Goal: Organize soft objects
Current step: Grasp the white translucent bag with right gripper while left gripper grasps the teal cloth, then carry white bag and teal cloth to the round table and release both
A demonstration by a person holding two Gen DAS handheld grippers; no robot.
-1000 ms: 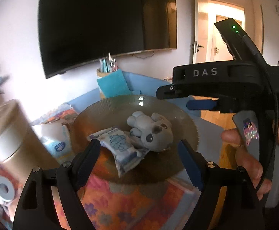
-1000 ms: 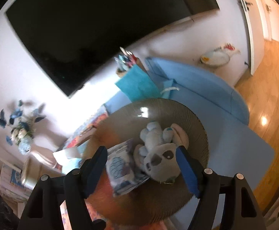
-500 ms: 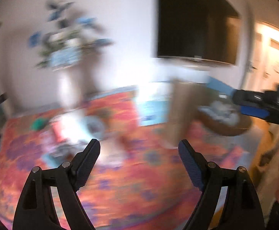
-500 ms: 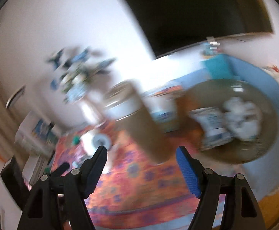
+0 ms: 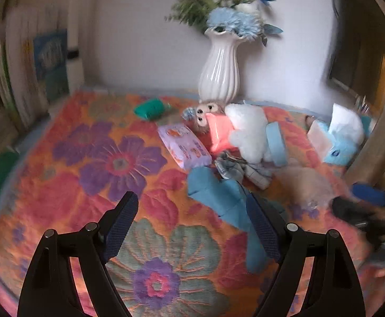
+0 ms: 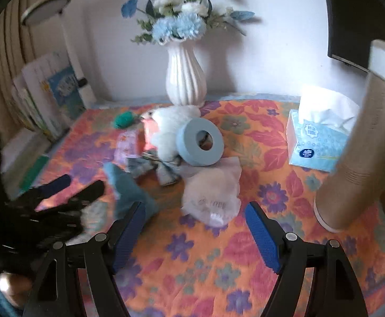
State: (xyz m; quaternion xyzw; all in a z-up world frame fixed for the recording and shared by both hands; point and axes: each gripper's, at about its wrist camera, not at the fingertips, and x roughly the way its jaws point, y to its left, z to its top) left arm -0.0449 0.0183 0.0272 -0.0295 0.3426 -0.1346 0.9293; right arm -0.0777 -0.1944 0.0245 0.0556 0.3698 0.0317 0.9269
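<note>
A heap of soft things lies on the flowered cloth in front of a white vase: a white fluffy toy, a small brown-faced plush, a lilac tissue pack, a blue cloth, a grey checked cloth, a green bundle. In the right wrist view a clear bag with pale fluff lies just ahead of my right gripper. Both grippers are open and empty. My left gripper hovers just before the blue cloth.
A blue tape roll leans on the white toy. A tissue box and a tall beige cylinder stand at the right. Books and a lamp line the left wall.
Both grippers have swung left from the brown plate with the koala toy and tissue pack to the heap by the vase. Both stay open and empty.
</note>
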